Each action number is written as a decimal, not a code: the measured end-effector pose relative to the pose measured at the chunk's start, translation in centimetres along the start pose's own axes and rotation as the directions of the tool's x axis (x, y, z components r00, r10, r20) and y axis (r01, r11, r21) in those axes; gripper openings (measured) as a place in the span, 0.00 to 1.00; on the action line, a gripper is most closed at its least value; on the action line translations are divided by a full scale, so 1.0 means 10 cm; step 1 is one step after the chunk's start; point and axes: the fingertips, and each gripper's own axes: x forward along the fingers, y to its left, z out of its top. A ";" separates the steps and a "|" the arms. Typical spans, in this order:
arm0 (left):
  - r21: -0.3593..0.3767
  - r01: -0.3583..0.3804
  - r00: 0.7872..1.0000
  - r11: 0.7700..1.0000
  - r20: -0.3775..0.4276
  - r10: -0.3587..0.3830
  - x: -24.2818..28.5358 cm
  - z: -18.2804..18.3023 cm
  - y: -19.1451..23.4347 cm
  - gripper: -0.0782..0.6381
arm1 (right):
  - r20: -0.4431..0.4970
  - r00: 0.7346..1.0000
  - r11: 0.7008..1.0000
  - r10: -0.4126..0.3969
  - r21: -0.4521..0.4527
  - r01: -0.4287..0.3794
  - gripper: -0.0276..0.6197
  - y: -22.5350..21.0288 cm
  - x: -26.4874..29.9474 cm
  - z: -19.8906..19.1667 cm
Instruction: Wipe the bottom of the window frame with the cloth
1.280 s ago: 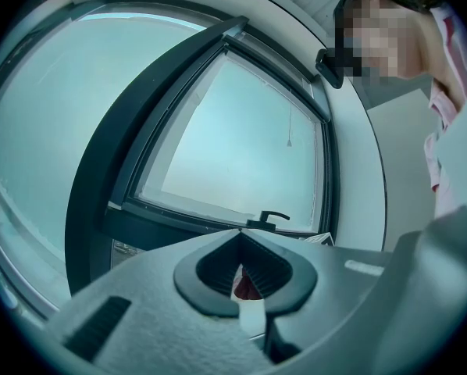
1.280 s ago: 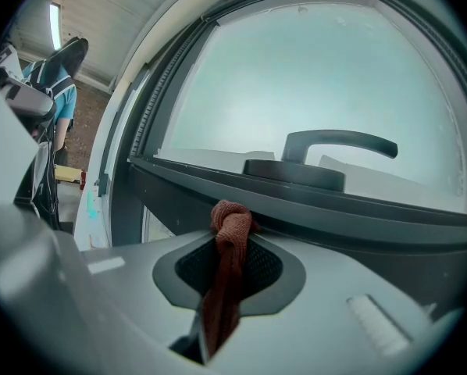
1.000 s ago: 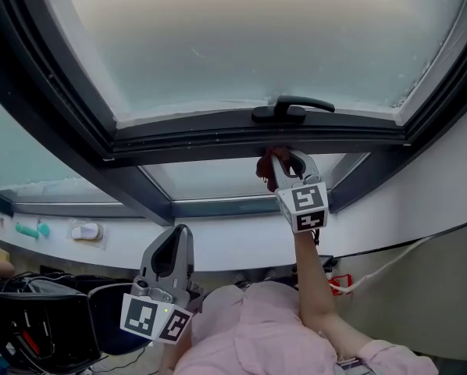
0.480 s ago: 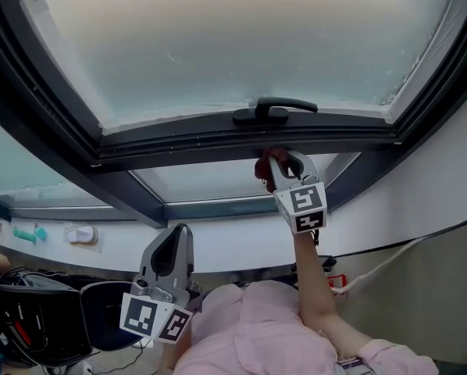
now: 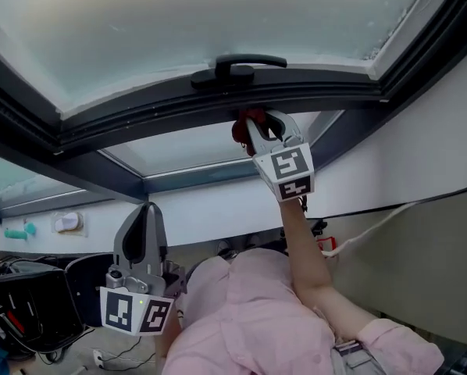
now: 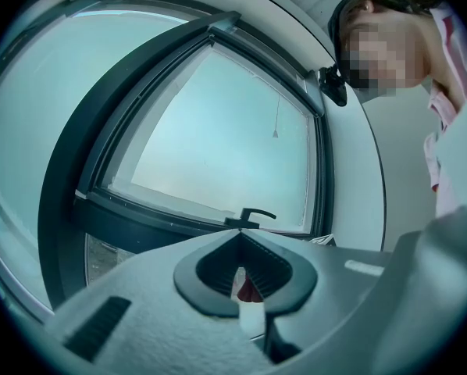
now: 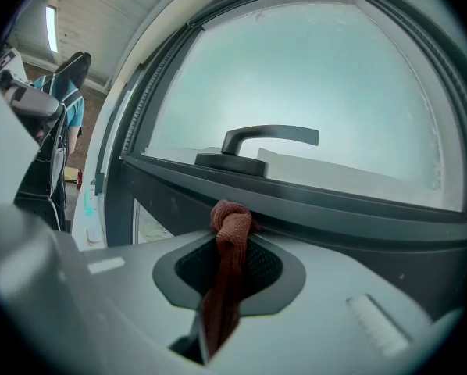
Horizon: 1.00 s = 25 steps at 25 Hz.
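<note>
At upper centre the right gripper (image 5: 257,130) pinches the bunched rust-red cloth (image 5: 243,123) against the bottom rail of the dark grey window frame (image 5: 147,114), while the left gripper (image 5: 145,213) is pressed together and empty; friction there could drag the cloth free.

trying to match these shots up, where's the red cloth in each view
Head view: cloth upper centre, pinched in the right gripper tongs, just under the window handle.
Left gripper view: low centre, a small red patch, likely the cloth, below the window handle.
Right gripper view: centre, clamped in the tongs, its bunched top under the window handle.
Shared landmark: the window handle.
</note>
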 end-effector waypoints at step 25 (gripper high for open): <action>-0.045 0.125 0.969 0.991 -0.211 -0.132 0.56 -0.49 -0.47 0.11 | 0.003 1.000 1.000 -0.006 0.014 0.006 0.13 -0.18 -0.17 -0.13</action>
